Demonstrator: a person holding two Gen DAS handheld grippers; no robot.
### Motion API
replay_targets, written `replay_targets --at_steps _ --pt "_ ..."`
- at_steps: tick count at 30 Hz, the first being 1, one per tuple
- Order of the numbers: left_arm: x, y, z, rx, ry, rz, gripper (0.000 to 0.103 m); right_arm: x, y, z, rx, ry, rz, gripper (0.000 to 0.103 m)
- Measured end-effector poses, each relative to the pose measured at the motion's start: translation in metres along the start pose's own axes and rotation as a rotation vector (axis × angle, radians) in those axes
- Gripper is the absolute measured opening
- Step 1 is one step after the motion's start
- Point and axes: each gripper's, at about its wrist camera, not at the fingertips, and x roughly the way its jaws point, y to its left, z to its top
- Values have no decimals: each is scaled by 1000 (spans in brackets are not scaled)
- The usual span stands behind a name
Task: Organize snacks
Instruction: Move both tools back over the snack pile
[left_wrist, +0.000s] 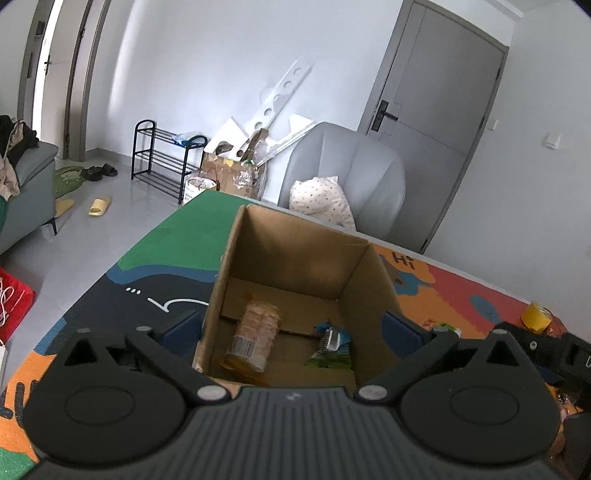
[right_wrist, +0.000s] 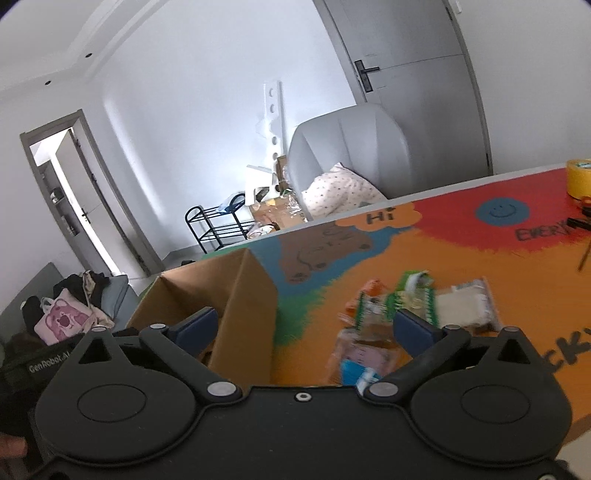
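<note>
Two snack packs already lie on the floor of the cardboard box (left_wrist: 295, 280) in my left wrist view: a tan biscuit packet (left_wrist: 255, 338) toward the left wall and a green-and-blue wrapper (left_wrist: 330, 349) toward the right. My left gripper (left_wrist: 295, 330) hangs over the box with its jaws spread wide and nothing between them, straddling the near walls, I judge because it has nothing to carry.

From the right wrist view, my right gripper (right_wrist: 304, 326) is also spread and empty, one finger over the box's right wall (right_wrist: 243, 295), the other above the loose snack pile (right_wrist: 399, 314) on the colourful mat (right_wrist: 480, 236). I reckon it sits there to pick next. A yellow tape roll (right_wrist: 579, 179) stands at the far right edge.
</note>
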Motion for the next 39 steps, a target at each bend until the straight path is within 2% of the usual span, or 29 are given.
replay_targets --at_steps 7,10,23,28,36,39 --pt "-10 -10 -5 5 -29 -25 103 -21 -28 -7 2 -20 -39 103" --pt "-14 -18 -9 3 -16 -70 103 -29 -42 -10 23 -19 -51 103" --pt "-17 -75 -33 114 45 -150 103 -58 -90 -18 93 -27 -127 103" --pt "-18 -90 -41 137 37 -193 103 -61 -103 -22 113 -20 -144 101" --pt "-10 -111 -51 165 49 -258 100 -54 -115 -26 148 19 -124 79" --pt "-5 -118 -57 175 64 -271 93 -47 -119 -30 162 42 -123 74"
